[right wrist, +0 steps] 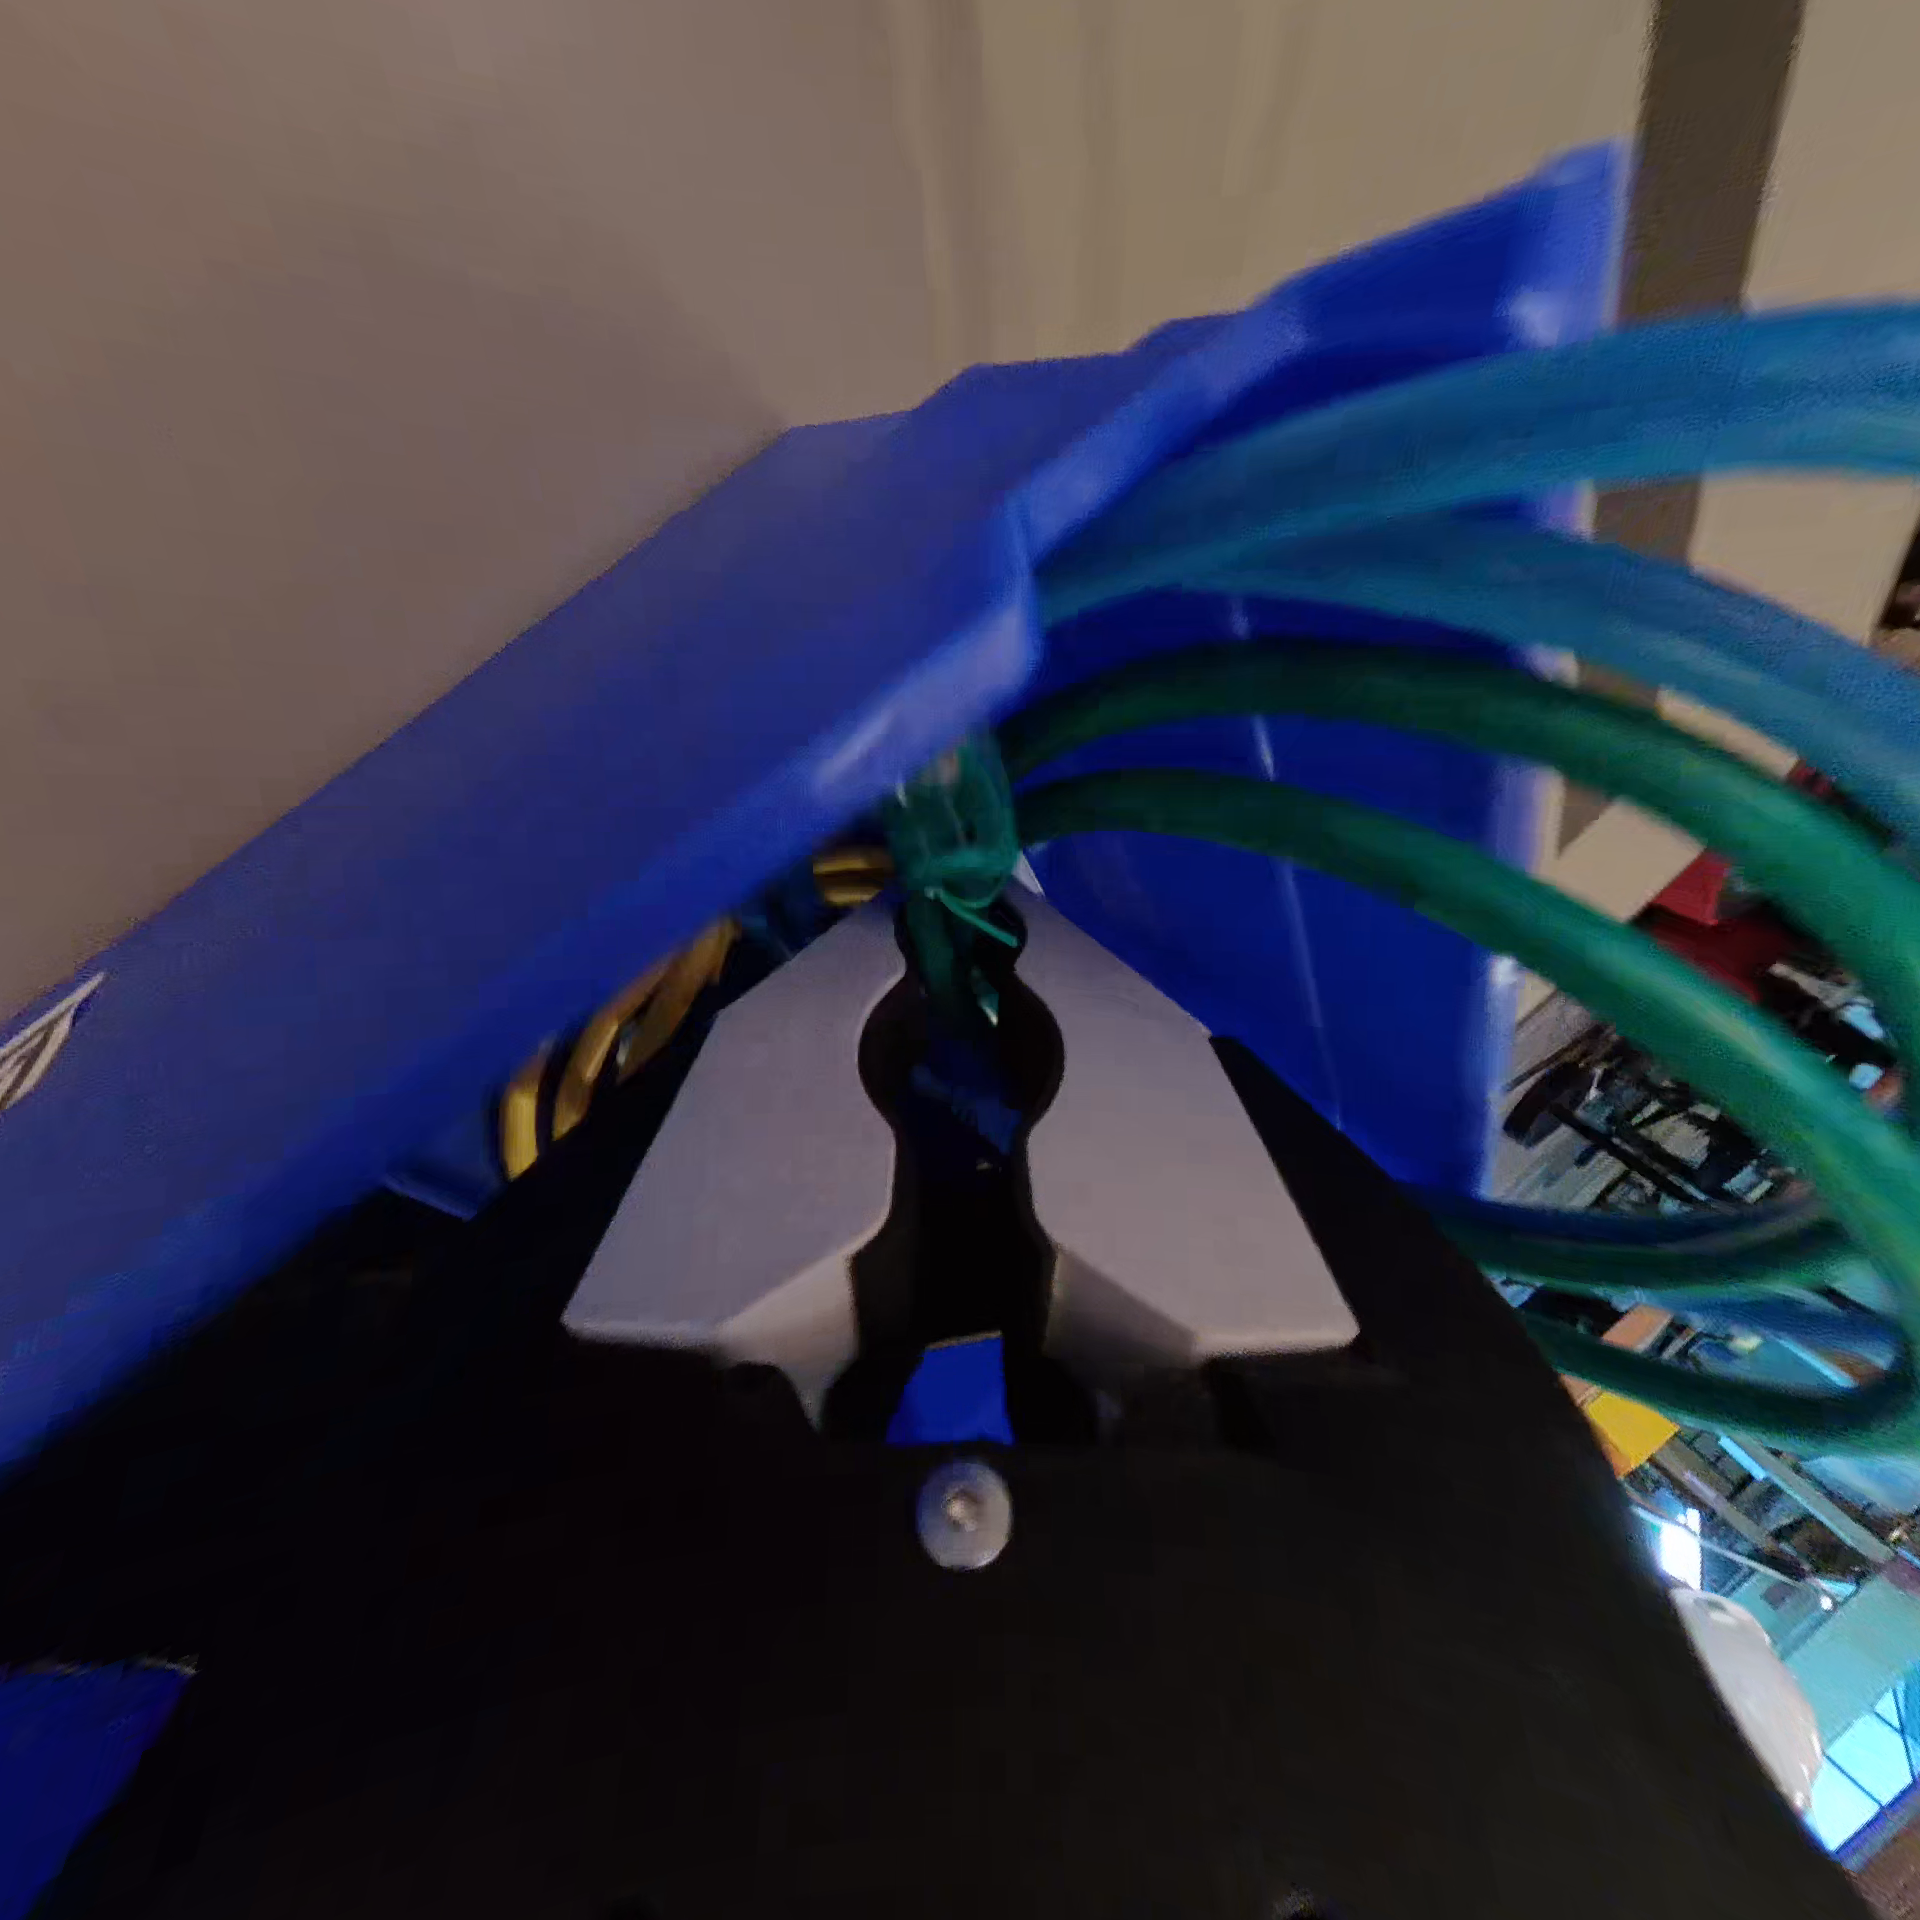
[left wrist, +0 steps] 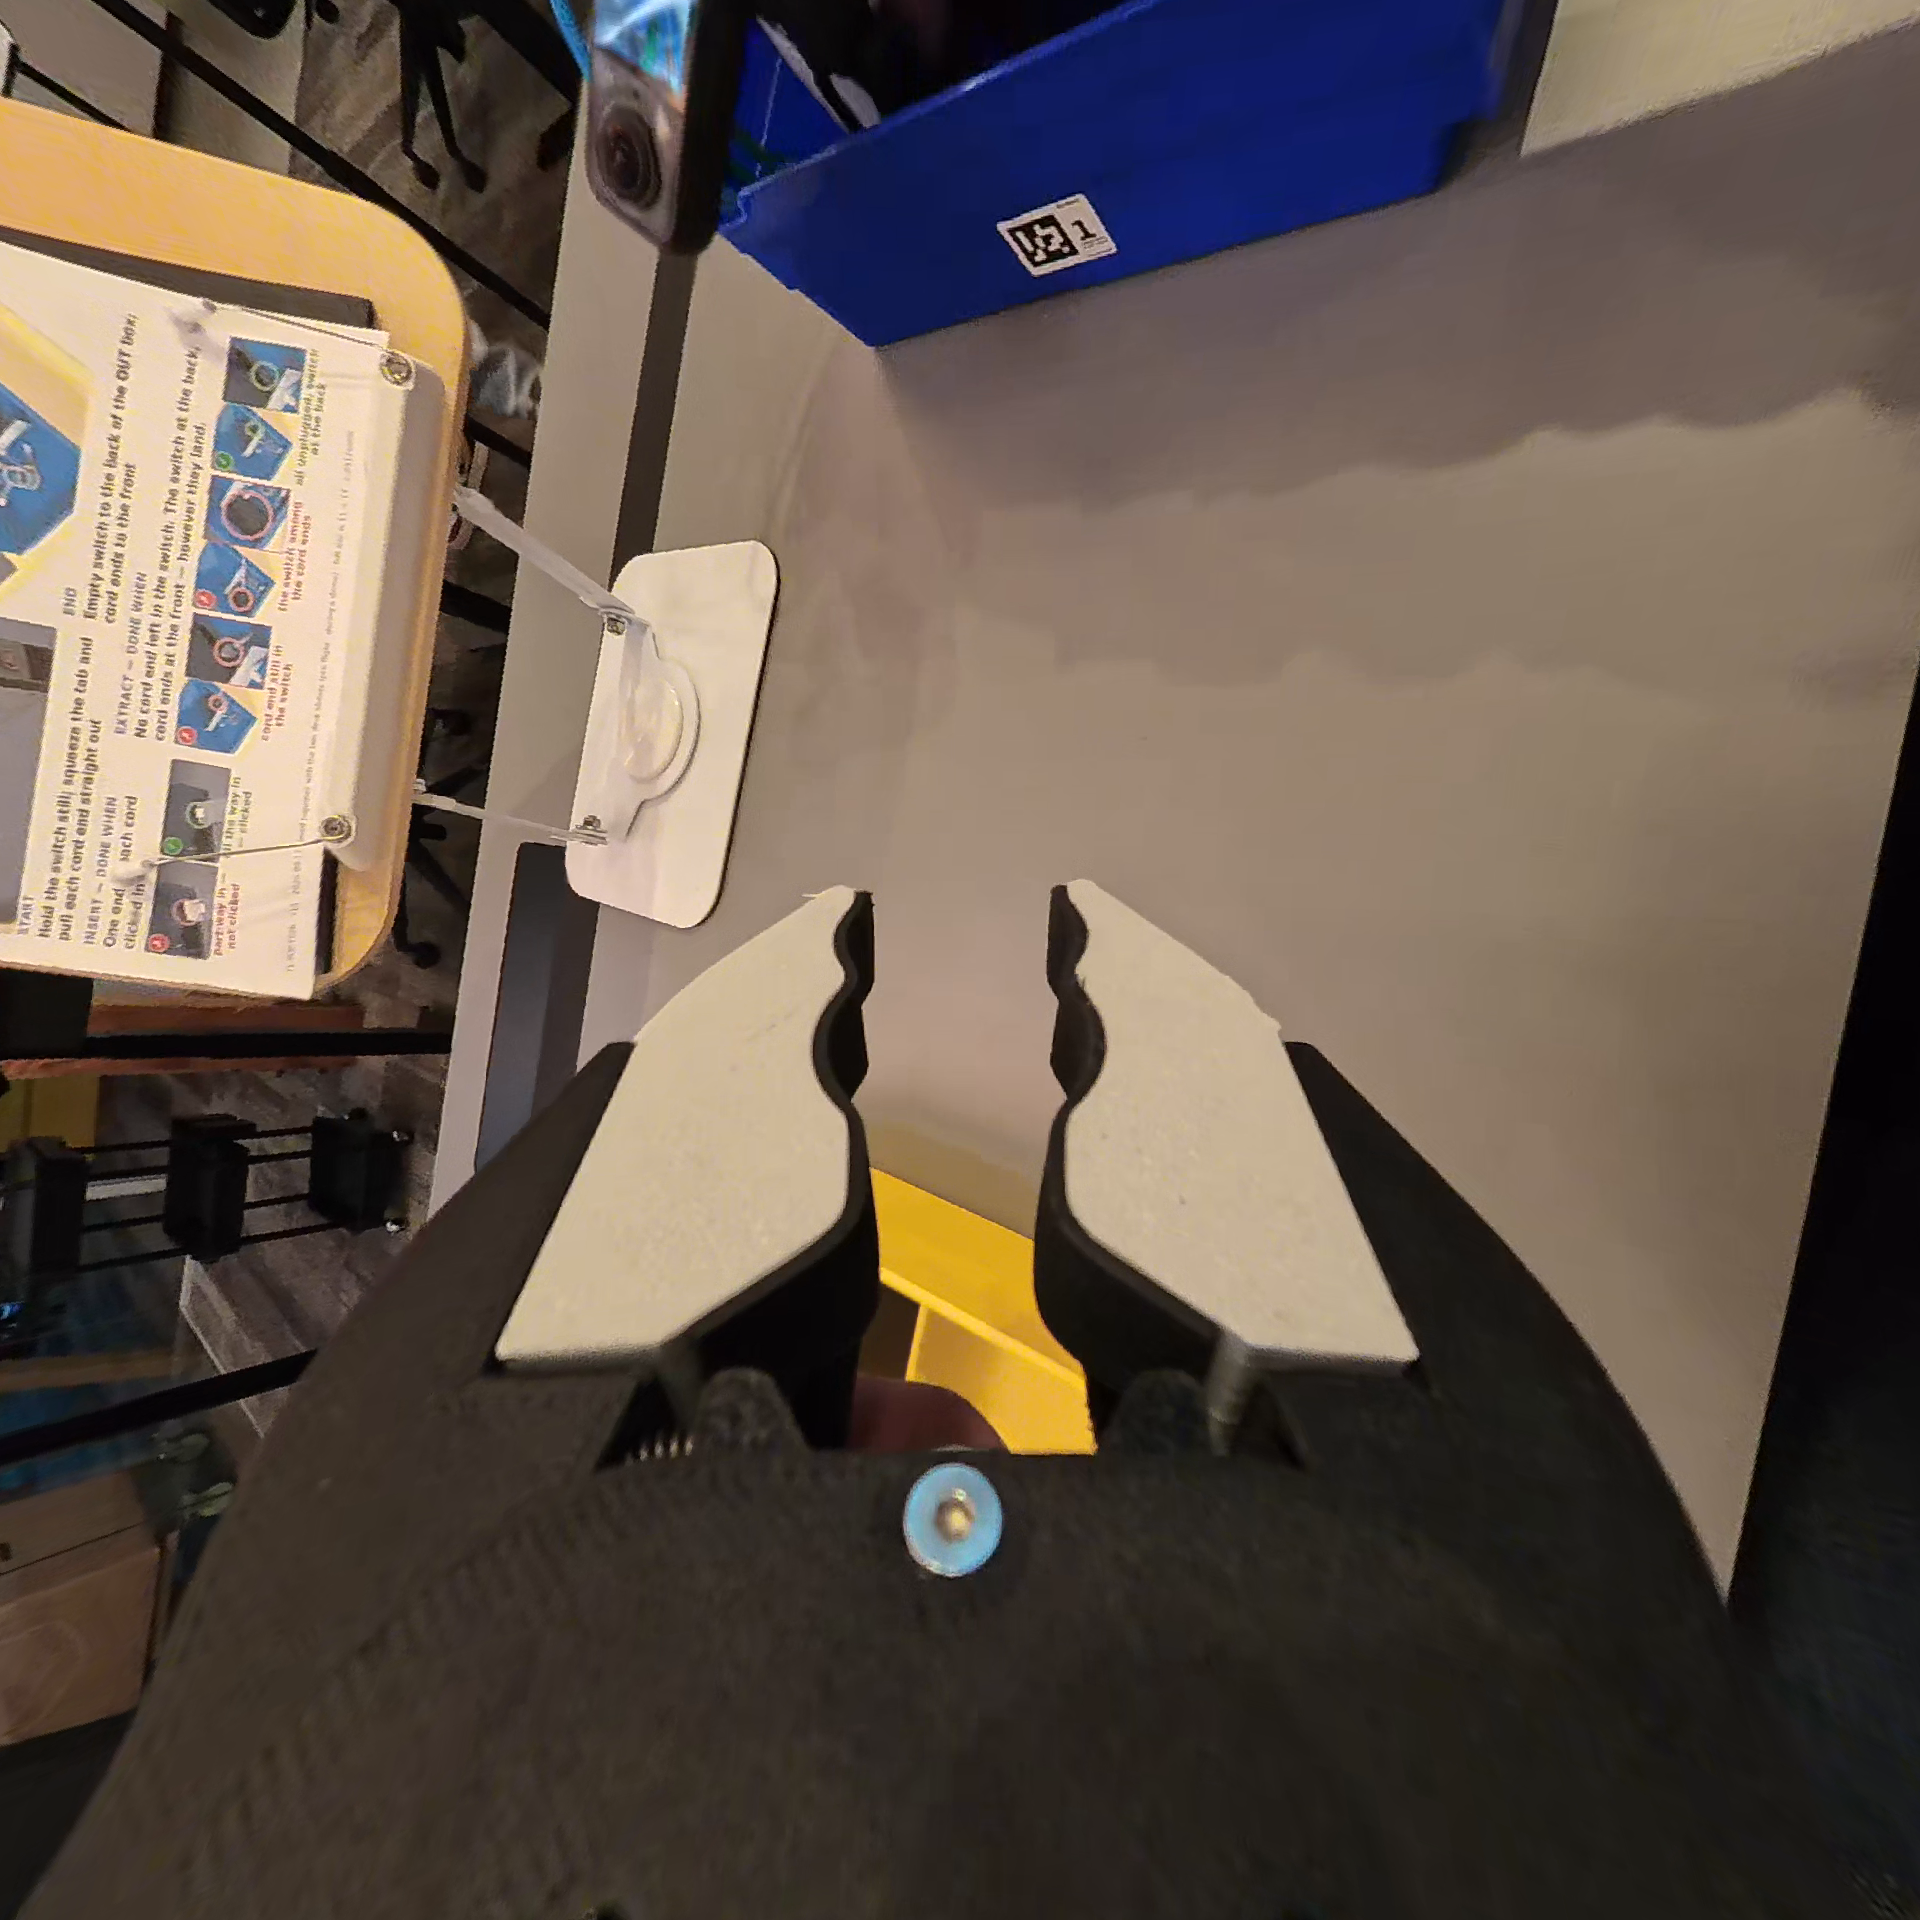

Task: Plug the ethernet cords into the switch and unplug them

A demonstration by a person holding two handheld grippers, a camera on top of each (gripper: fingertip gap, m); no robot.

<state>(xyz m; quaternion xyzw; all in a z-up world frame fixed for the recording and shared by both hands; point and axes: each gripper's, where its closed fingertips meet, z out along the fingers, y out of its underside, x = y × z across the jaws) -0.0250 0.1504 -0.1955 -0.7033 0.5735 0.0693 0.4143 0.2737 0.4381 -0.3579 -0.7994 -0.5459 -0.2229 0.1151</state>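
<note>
In the right wrist view my right gripper (right wrist: 961,940) is shut on a bundle of green and blue ethernet cords (right wrist: 1455,727), pinched at a green twist tie (right wrist: 961,873). The bundle loops off to the right, at the rim of a blue bin (right wrist: 623,831). Yellow cords (right wrist: 623,1023) show under the rim on the left. The picture is blurred. In the left wrist view my left gripper (left wrist: 961,904) is open and empty above the grey table (left wrist: 1299,675). The blue bin (left wrist: 1143,177) stands at the far end of it. No switch is in view.
An instruction sheet on a clear stand (left wrist: 187,644) with a white base plate (left wrist: 686,717) sits at the table's left edge. A yellow bin (left wrist: 977,1309) shows below, between my left fingers. A black camera (left wrist: 639,125) hangs beside the blue bin. A grey post (right wrist: 1714,156) rises behind the bin.
</note>
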